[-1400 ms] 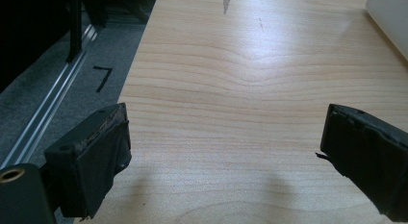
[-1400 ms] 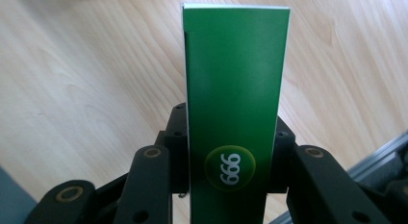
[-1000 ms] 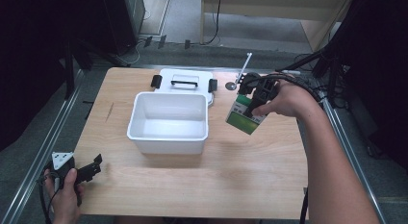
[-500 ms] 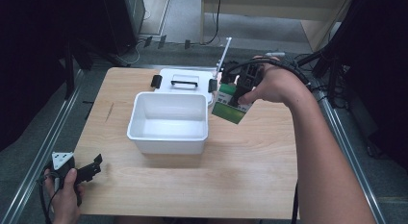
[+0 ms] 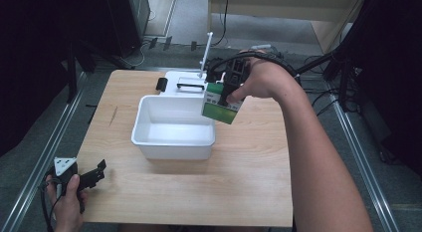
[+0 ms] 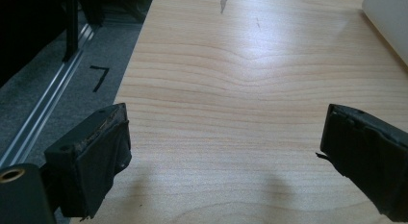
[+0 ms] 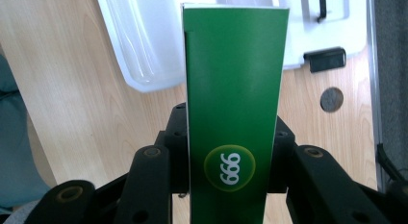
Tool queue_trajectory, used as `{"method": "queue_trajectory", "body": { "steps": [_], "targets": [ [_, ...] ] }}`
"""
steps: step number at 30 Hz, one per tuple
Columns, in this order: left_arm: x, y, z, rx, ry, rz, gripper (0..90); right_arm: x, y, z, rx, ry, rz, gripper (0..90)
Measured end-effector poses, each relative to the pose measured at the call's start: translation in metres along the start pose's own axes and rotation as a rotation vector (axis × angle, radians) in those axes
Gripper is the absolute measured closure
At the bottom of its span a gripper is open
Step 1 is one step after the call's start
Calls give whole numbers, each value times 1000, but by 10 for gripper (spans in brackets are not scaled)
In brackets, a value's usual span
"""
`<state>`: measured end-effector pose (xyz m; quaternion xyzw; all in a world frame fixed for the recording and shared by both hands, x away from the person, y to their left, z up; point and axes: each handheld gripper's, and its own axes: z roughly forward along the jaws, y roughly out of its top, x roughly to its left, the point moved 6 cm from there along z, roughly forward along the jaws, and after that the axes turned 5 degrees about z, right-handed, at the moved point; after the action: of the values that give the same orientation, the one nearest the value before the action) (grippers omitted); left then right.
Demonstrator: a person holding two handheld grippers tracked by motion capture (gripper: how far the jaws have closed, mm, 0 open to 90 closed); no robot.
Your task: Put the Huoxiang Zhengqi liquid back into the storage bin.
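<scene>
1. The right gripper (image 5: 230, 90) is clamping a green carton (image 5: 221, 103) between its jaws, holding it in the air over the far right corner of the white plastic bin (image 5: 174, 126).
2. In the right gripper view the green carton (image 7: 234, 113) is standing up between the two black jaws, showing a round yellow-green badge with white digits on its face.
3. The bin is sitting on the wooden table (image 5: 239, 177), and its white lid (image 5: 186, 82) with black latches is lying just behind it.
4. The left gripper (image 5: 92, 176) is resting near the table edge, well to the near left of the bin, its jaws spread wide with bare wood between them.
</scene>
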<state>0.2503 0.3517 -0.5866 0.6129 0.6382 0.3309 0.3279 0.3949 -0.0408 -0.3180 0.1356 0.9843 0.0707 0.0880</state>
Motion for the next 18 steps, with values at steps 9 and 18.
{"method": "queue_trajectory", "body": {
  "steps": [9,18],
  "targets": [
    [0,0,0,-2,-2,2,41,10,26,8,1,17,-51,647],
    [0,0,0,-3,-5,0,41,20,42,21,-4,39,-109,645]
  ]
}}
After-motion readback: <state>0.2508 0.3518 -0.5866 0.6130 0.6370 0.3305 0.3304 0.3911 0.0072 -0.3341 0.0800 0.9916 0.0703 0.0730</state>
